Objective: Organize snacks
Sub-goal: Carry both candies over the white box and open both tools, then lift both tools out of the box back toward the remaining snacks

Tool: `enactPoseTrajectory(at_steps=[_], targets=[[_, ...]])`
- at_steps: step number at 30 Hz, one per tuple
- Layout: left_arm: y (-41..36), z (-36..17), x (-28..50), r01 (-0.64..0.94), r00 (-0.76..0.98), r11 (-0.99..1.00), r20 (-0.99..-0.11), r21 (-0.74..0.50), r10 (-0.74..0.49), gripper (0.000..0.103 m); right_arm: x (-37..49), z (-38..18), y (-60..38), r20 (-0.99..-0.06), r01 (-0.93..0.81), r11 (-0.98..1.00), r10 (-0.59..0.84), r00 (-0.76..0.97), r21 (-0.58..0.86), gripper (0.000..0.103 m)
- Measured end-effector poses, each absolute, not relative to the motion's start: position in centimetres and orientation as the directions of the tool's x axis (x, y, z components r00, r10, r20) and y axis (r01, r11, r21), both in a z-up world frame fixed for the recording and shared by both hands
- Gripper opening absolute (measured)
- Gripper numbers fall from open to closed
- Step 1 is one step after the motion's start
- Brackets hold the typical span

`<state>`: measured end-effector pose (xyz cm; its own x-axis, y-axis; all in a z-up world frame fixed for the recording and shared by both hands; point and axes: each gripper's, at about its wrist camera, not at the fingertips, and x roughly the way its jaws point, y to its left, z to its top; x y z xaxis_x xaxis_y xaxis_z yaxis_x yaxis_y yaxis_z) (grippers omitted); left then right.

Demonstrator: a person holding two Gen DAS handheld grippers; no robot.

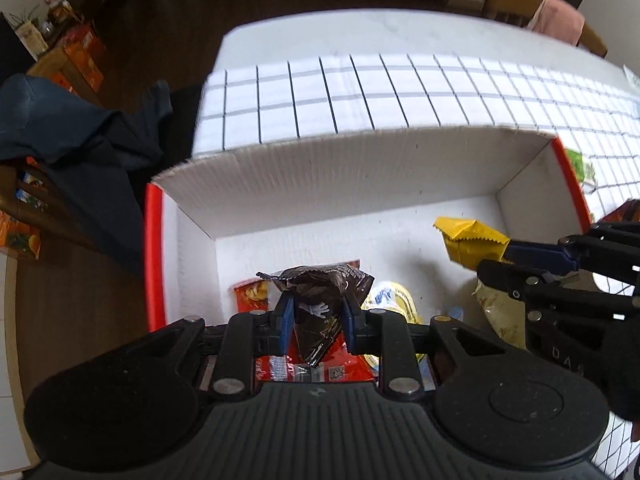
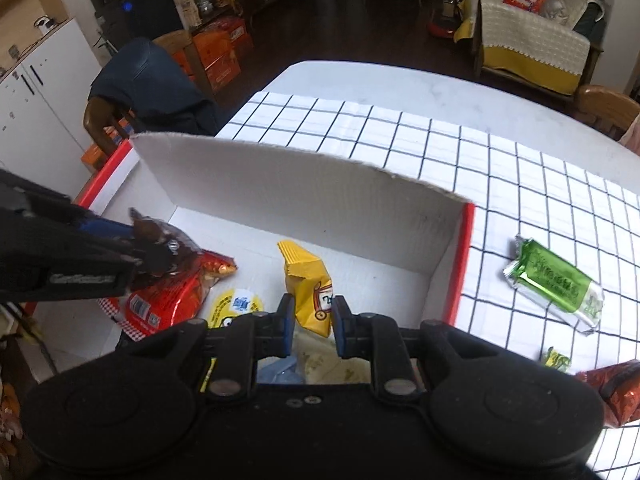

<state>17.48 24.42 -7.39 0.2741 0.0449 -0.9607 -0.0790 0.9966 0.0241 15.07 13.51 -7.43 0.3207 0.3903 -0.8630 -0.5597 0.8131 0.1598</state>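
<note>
A white cardboard box (image 1: 304, 176) with red outer sides sits on the checked cloth; it also shows in the right wrist view (image 2: 304, 184). My left gripper (image 1: 316, 312) is shut on a dark brown snack packet (image 1: 320, 284) and holds it over the box's left part, above a red packet (image 1: 320, 368). My right gripper (image 2: 313, 316) is shut on a yellow snack packet (image 2: 306, 280) over the box's right part. Both held packets show in the other view too: the brown one (image 2: 160, 236) and the yellow one (image 1: 468, 240). A round yellow snack (image 2: 236, 308) and a pale bag (image 1: 500, 312) lie in the box.
A green wrapped bar (image 2: 556, 280) lies on the checked cloth (image 2: 400, 140) right of the box, with an orange-red packet (image 2: 616, 388) at the near right. A chair draped with dark blue clothing (image 1: 72, 148) stands left of the table. A wooden chair (image 2: 604, 108) is at the far side.
</note>
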Motion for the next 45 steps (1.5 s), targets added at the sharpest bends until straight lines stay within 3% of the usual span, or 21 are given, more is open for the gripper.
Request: enactPoseTrajectory(at_steps=[13,19,21,28,33,37,45], targets=[[23.1,-7.0,16.6,-0.059,0.262,0.997,-0.963,0.053,0.067,0.025,14.5,-6.7,13.8,-0.861,-0.587,0.801,0.377,0.343,0.117,0.021],[23.0,-5.4,15.5,-0.064,0.318,0.997,-0.946,0.038,0.056,0.035,13.6,-4.8,12.5,-0.829,-0.589,0.792,0.433,0.355,0.162,0.024],[22.9,-4.7,14.9,-0.064,0.341,0.997,-0.939,0.032,0.052,0.047,13.2,-4.0,12.0,-0.815,-0.592,0.787,0.451,0.364,0.171,0.024],[21.6,-2.2,13.1,-0.052,0.419,0.999,-0.907,0.017,0.037,0.053,11.8,-1.6,10.3,-0.775,-0.602,0.775,0.496,0.392,0.191,0.026],[20.1,-0.2,11.8,-0.036,0.479,0.999,-0.877,-0.002,0.016,0.066,10.6,-0.1,8.3,-0.742,-0.599,0.772,0.525,0.417,0.210,0.030],[18.5,1.0,10.9,-0.017,0.527,1.000,-0.850,0.003,0.012,0.067,9.8,1.1,6.4,-0.713,-0.598,0.769,0.550,0.435,0.228,0.037],[15.0,2.4,9.5,0.004,0.606,1.000,-0.795,-0.015,-0.014,0.078,8.5,2.5,1.1,-0.657,-0.553,0.801,0.546,0.519,0.230,0.055]])
